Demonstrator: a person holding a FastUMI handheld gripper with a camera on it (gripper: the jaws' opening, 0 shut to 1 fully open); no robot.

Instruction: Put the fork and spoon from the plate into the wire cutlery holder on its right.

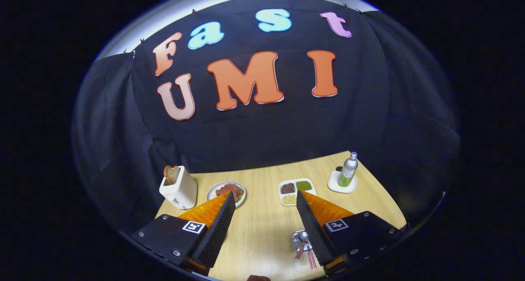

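I find my gripper [265, 197] fingers spread wide, grasping nothing, over the pale wooden table [262, 231], the silver wire cutlery holder [301, 241] beside the right finger.

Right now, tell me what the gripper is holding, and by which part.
Nothing. The gripper is open, its fingers spread wide over bare table. The plate of food and the divided tray lie beyond them, untouched.
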